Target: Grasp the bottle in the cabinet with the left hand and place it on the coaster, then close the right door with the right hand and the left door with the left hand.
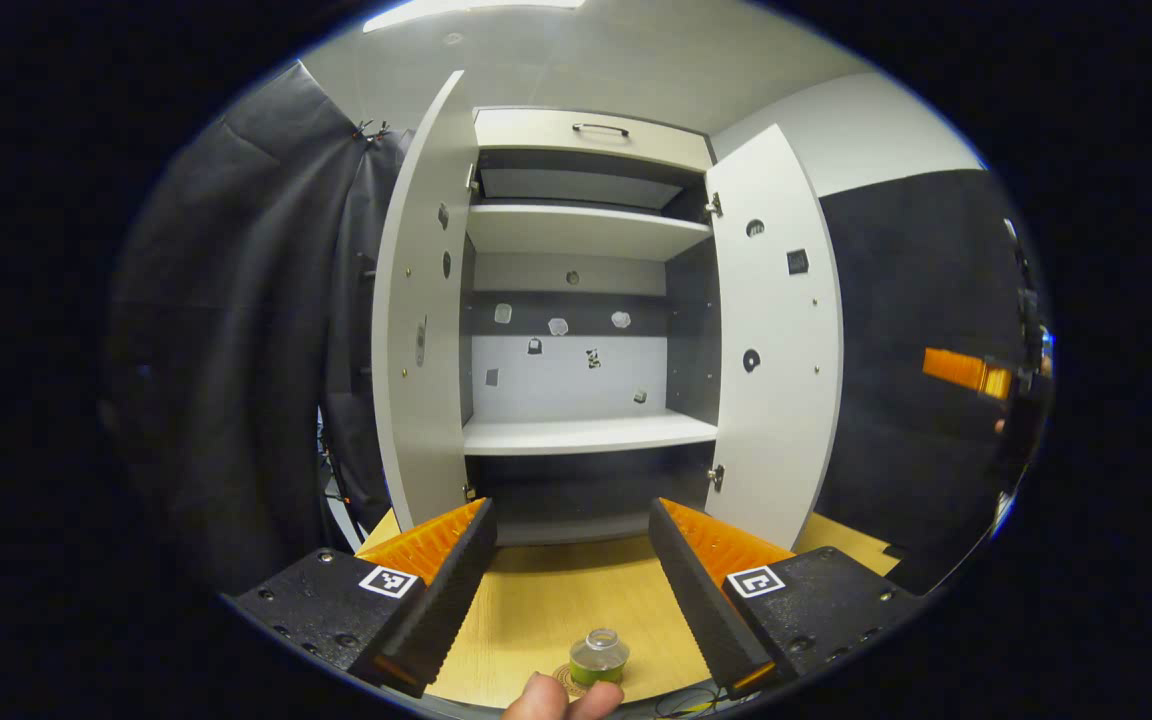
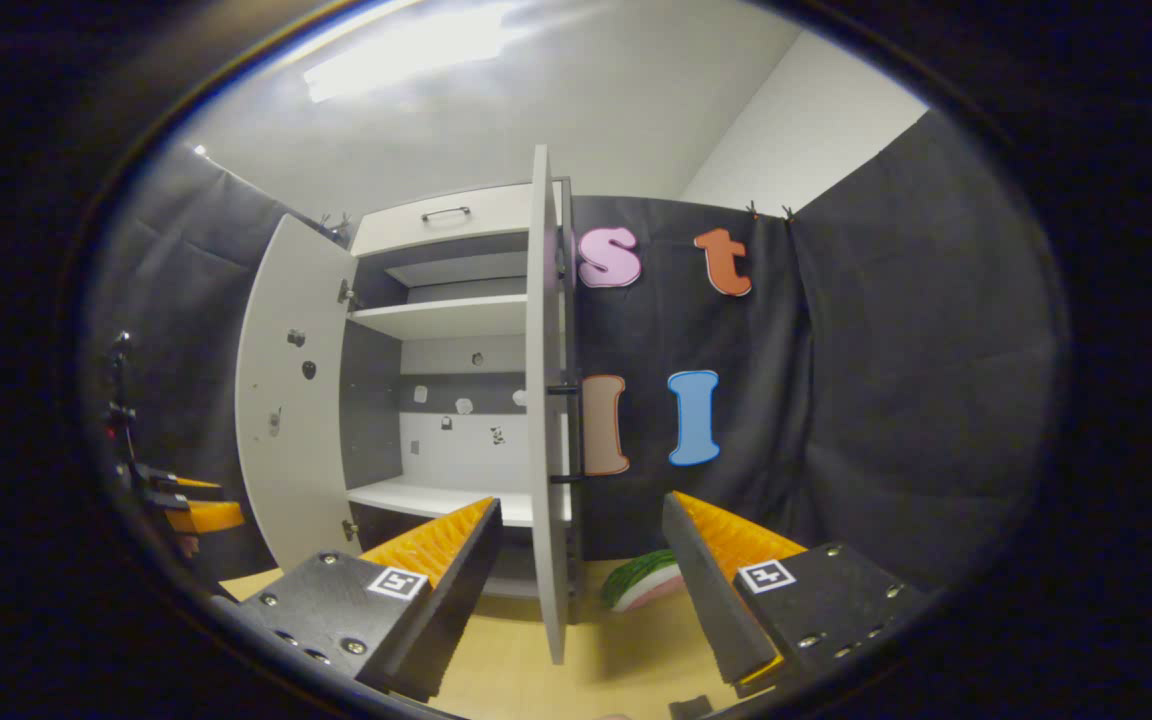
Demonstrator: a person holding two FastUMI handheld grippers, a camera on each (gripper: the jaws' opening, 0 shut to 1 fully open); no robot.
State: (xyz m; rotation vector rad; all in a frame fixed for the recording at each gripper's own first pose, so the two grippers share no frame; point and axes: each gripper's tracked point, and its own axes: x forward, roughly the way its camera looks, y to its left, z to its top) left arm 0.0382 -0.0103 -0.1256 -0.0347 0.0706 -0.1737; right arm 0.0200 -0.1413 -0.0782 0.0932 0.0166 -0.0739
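Cabinet [image 1: 576, 300] standing wide open, shelves bare. Left door [image 1: 426, 300] and right door [image 1: 776, 330] both swung out; right door [image 2: 548, 420] edge-on between the right tongs' fingers. Table [image 1: 556, 600] below, pale wood. Left tongs [image 1: 571, 590] spread, gripping nothing. Right tongs [image 2: 581, 590] spread likewise, door untouched. Bottle [image 1: 599, 656] upright on the coaster [image 1: 566, 680], near table edge, just beside a fingertip [image 1: 536, 697].

no readable text or labels
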